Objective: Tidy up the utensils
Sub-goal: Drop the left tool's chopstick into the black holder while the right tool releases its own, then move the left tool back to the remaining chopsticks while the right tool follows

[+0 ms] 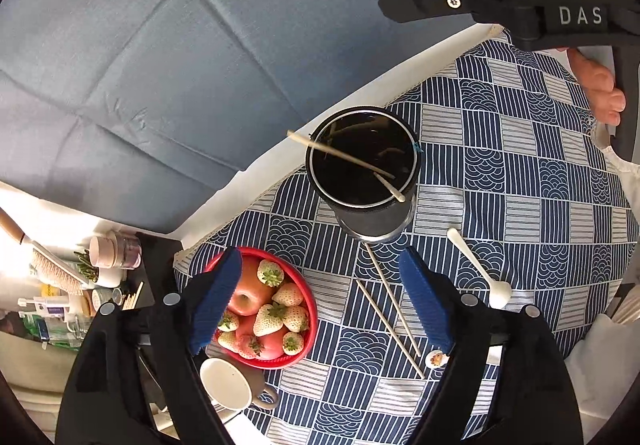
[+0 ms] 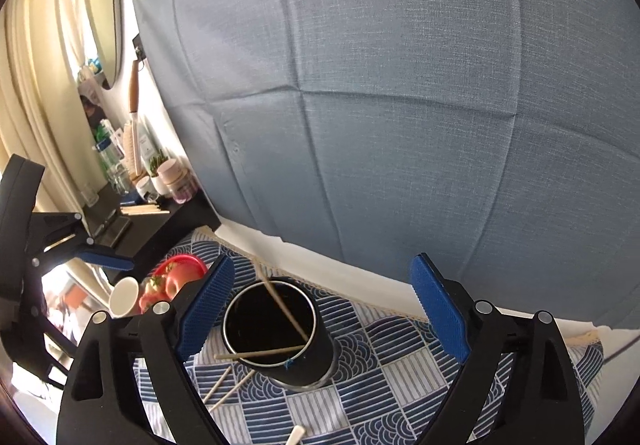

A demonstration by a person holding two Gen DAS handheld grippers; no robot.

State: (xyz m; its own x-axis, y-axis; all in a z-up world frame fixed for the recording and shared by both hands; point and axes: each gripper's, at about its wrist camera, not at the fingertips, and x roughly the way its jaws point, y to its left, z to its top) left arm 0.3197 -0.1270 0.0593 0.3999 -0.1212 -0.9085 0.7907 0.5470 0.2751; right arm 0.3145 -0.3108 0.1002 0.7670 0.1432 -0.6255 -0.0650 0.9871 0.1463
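- Two chopsticks (image 1: 352, 163) already leaned in black cup (image 1: 362, 173); two more chopsticks (image 1: 394, 319) laid flat on patterned cloth (image 1: 540, 173), long axes pointed toward the cup.
- Loose pair seen between spread, empty left gripper (image 1: 320, 305) fingers; left judged nearer.
- White spoon (image 1: 480, 269) beside them.
- Right gripper (image 2: 322, 309) released, empty, over the cup.

A lived-in home interior, likely a bedroom or dressing corner, is showing itself here: a blue patterned tablecloth (image 1: 520, 181) is covering the table, with a red bowl of strawberries and apples (image 1: 308, 329) and a white cup (image 1: 226, 383) sitting near its left edge. Beside it, a dark side shelf (image 2: 176, 221) is carrying cosmetic jars (image 2: 174, 175), bottles and a hairbrush (image 2: 134, 125), while an oval mirror (image 2: 102, 1) is hanging next to cream curtains (image 2: 36, 57)
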